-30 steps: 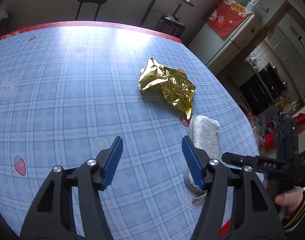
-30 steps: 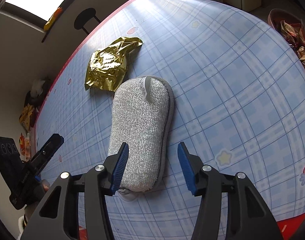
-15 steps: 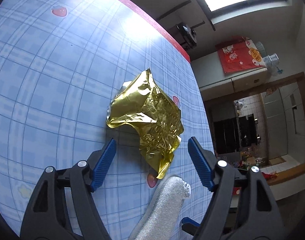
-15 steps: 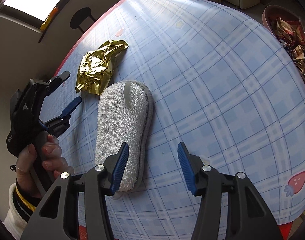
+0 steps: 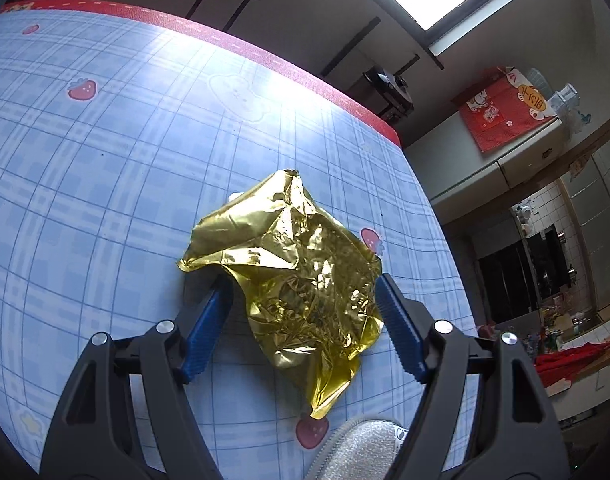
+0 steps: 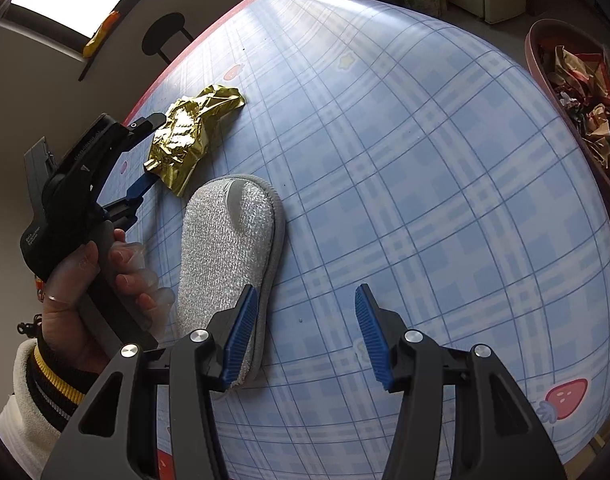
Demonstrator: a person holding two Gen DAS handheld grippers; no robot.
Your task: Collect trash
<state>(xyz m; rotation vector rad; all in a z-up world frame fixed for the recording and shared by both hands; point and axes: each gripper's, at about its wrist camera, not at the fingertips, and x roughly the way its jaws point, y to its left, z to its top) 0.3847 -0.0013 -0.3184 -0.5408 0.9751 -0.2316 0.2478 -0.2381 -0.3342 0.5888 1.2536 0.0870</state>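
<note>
Your left gripper (image 5: 301,312) had its jaws spread, with the gold wrapper (image 5: 301,276) lying between them on the table (image 5: 105,160), not yet pinched. Your right gripper (image 6: 305,332) was also spread and empty, the grey sponge (image 6: 229,248) beside its left jaw. Closing too high could let the slippery foil slide out.

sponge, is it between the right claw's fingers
No, the sponge lies beside the right claw, only its left finger over its edge.
</note>
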